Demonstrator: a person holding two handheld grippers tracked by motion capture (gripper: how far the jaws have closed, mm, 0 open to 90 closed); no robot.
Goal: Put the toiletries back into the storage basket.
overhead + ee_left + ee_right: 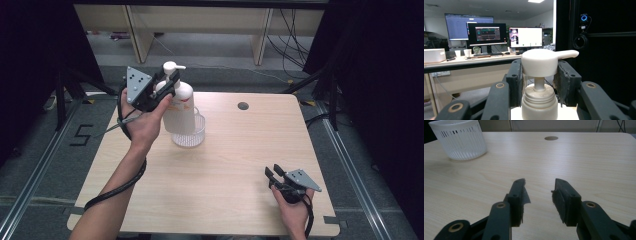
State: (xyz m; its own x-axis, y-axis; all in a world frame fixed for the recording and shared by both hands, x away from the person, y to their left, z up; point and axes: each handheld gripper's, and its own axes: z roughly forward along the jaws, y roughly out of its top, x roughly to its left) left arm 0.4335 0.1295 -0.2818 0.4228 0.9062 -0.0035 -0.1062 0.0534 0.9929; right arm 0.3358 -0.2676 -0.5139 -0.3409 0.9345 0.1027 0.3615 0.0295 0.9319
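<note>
- I am holding my left gripper (167, 85) up at about 10 o'clock from the table's middle, and its jaws are closing on the bottle (180, 110) just under the pump head.
- In the left gripper view, the pump (541, 62) is sitting between my two black pads (564, 80); both seem to be pressing the bottle's neck region, with the spout pointing off toward 3 o'clock.
- The bottle is standing upright, its bottom inside or right over the cup (192, 135); I cannot tell whether it is resting on the cup's floor.
- The cup is a white, slotted one, standing on the table (225, 170) at about 10 o'clock from the middle.
- In the right gripper view, the cup (460, 141) is showing at 11 o'clock, well apart from my right jaws.
- My right gripper (274, 173) is resting low at the table's 5 o'clock corner, jaws standing apart with nothing between them, pointing toward 11 o'clock.
- A round hole (243, 106) is lying at 12 o'clock on the table, well apart from both grippers.
</note>
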